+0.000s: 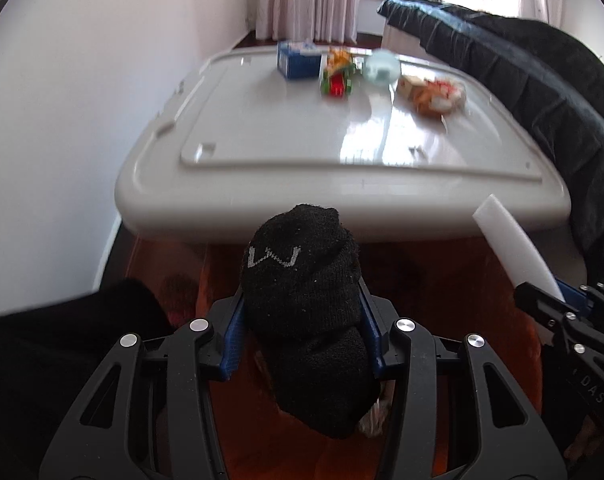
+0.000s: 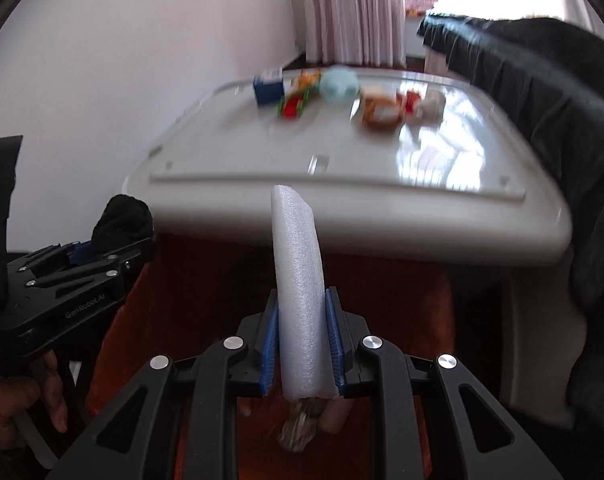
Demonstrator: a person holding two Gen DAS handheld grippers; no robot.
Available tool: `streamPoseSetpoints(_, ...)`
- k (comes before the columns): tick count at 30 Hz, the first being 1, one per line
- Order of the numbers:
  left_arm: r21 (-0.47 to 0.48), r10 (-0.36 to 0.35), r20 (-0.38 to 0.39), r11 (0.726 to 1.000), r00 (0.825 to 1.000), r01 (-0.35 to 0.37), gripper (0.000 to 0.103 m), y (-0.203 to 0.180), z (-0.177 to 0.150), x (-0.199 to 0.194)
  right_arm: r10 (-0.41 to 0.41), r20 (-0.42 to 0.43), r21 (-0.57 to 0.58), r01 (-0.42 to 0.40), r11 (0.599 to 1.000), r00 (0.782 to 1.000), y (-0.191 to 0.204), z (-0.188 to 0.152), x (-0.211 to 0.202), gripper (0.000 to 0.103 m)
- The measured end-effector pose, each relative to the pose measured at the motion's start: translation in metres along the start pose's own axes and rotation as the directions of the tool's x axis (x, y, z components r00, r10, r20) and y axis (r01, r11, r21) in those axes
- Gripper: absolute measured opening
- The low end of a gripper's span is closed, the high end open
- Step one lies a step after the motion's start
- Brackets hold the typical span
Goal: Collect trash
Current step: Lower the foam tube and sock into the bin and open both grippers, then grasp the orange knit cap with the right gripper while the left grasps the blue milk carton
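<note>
My left gripper (image 1: 302,304) is shut on a black sock (image 1: 302,280) with a grey stitched mark, which bulges up between the blue pads. My right gripper (image 2: 302,308) is shut on a white foam strip (image 2: 298,260) that stands upright out of its jaws. Both are held low over the red-brown floor, in front of a white plastic table (image 1: 262,200). In the right wrist view the left gripper (image 2: 82,260) with the sock (image 2: 122,220) is at the left. The foam strip (image 1: 513,244) shows at the right of the left wrist view.
On the table's far part lie a blue box (image 1: 298,60), a red and green wrapper (image 1: 337,80), a pale blue ball (image 1: 381,68) and orange wrappers (image 1: 433,96). A dark jacket (image 1: 541,100) drapes along the table's right side. A white wall runs at the left.
</note>
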State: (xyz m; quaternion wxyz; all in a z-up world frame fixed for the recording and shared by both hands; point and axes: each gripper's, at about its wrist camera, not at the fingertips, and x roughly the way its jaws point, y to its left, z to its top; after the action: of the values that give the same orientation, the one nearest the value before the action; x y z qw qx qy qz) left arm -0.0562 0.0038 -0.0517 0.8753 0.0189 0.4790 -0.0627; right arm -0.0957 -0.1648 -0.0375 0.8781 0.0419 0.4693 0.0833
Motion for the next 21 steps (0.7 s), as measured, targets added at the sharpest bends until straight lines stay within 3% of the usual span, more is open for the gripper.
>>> streamPoseSetpoints(5, -0.01, -0.012, -0.085, 1.0, 0.996, 0.011, 0.046, 0.005, -0.029, 0.012, 0.0, -0.106, 0.009, 0.0, 1.0, 0.994, 0.007, -0.027, 0.02, 0.022)
streamPoseSetpoints(9, -0.025, -0.021, -0.105, 1.0, 0.994, 0.018, 0.05, 0.007, -0.037, 0.012, -0.026, -0.135, -0.008, 0.025, 1.0, 0.99, 0.01, -0.036, 0.028, 0.026)
streamPoseSetpoints(11, -0.033, -0.024, -0.1, 0.999, 0.995, 0.021, 0.068, 0.007, -0.035, 0.01, -0.051, -0.133, -0.008, 0.051, 0.999, 0.99, 0.009, -0.038, 0.028, 0.051)
streamPoseSetpoints(12, -0.039, -0.005, -0.092, 0.999, 0.996, 0.001, 0.073, 0.007, -0.034, 0.007, -0.07, -0.123, 0.0, 0.07, 0.998, 0.99, 0.009, -0.039, 0.027, 0.075)
streamPoseSetpoints(13, -0.04, 0.01, -0.085, 0.999, 0.996, -0.013, 0.081, 0.008, -0.033, 0.005, -0.083, -0.113, 0.005, 0.084, 0.996, 0.99, 0.006, -0.039, 0.026, 0.085)
streamPoseSetpoints(17, -0.035, 0.048, -0.056, 0.998, 0.997, -0.05, 0.082, 0.008, -0.026, 0.0, -0.12, -0.076, 0.017, 0.122, 0.992, 0.99, -0.001, -0.037, 0.019, 0.09)
streamPoseSetpoints(21, -0.057, 0.024, -0.027, 0.998, 0.999, -0.026, 0.083, 0.012, -0.023, -0.006, -0.115, -0.056, 0.034, 0.117, 0.993, 0.992, -0.005, -0.034, 0.017, 0.091)
